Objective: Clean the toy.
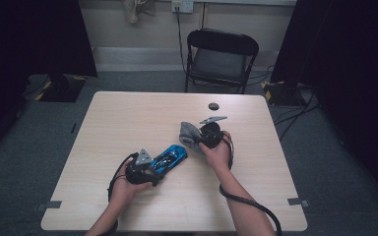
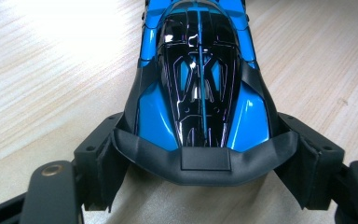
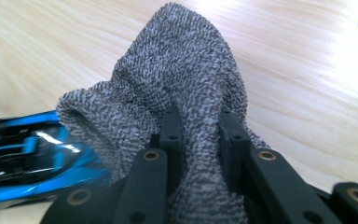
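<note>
Two bare forearms come in from the bottom edge of the high view, each hand holding a black two-jaw gripper with a trailing cable. After them, from big to small: the room has a grey carpet floor (image 1: pixel 24 147), a pale wall at the back with a white socket (image 1: pixel 182 6), and dark curtains (image 1: pixel 34 34) at both sides. A black metal folding chair (image 1: pixel 220 58) stands behind the table, well apart from the hands. Some cables lie on the floor at the right.

The rectangular light wooden table (image 1: pixel 128 118) has a pale grain and rounded corners. A small round dark hole (image 1: pixel 213 106) is near its far edge.

The shiny blue and black toy racing car (image 1: pixel 169 159) lies on the table a little left of the middle. The left gripper (image 1: pixel 145 169) holds it: in the left gripper view its jaws stand fairly wide, and the pads press on both sides of the car's black rear part (image 2: pixel 205 161), while the car's nose points away.

The grey speckled knitted cloth (image 1: pixel 189 133) is just beside the car's front, to the right. The right gripper (image 1: pixel 204 135) pinches it: in the right gripper view the jaws stand narrow with a fold of the cloth (image 3: pixel 186 93) squeezed between them, and the cloth rises in a soft peak above the table.
</note>
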Demonstrator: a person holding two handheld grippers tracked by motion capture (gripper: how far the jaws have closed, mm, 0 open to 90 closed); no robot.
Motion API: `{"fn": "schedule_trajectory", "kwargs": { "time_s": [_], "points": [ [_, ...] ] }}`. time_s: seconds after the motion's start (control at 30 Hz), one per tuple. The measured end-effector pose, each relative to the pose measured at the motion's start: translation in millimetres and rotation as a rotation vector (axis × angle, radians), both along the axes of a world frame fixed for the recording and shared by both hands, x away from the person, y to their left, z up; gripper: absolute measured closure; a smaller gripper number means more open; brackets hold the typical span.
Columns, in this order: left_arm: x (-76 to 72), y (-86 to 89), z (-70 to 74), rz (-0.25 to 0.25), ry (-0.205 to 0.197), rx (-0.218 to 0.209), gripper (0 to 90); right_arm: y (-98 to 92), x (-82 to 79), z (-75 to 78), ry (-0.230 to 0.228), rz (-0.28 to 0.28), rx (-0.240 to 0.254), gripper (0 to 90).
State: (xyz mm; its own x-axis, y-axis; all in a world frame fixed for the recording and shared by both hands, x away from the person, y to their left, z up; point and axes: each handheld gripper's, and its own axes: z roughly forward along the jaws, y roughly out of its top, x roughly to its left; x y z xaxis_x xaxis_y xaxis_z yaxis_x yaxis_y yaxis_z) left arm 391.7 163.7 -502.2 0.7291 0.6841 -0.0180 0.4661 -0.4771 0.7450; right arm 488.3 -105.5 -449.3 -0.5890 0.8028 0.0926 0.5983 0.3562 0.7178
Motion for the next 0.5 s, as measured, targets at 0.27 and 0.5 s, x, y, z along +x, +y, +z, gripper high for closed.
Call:
{"fn": "schedule_trajectory", "kwargs": {
  "time_s": [0.27, 0.5],
  "points": [
    [0.0, 0.1, 0.1, -0.001, 0.001, 0.001, 24.4, 27.7, -27.6, 2.5, -0.012, 0.135, 0.025, 75.5],
    [0.0, 0.1, 0.1, -0.001, 0.001, 0.001, 24.4, 53.3, -46.5, 0.2, -0.005, 0.236, 0.043, 75.5]
  ]
}}
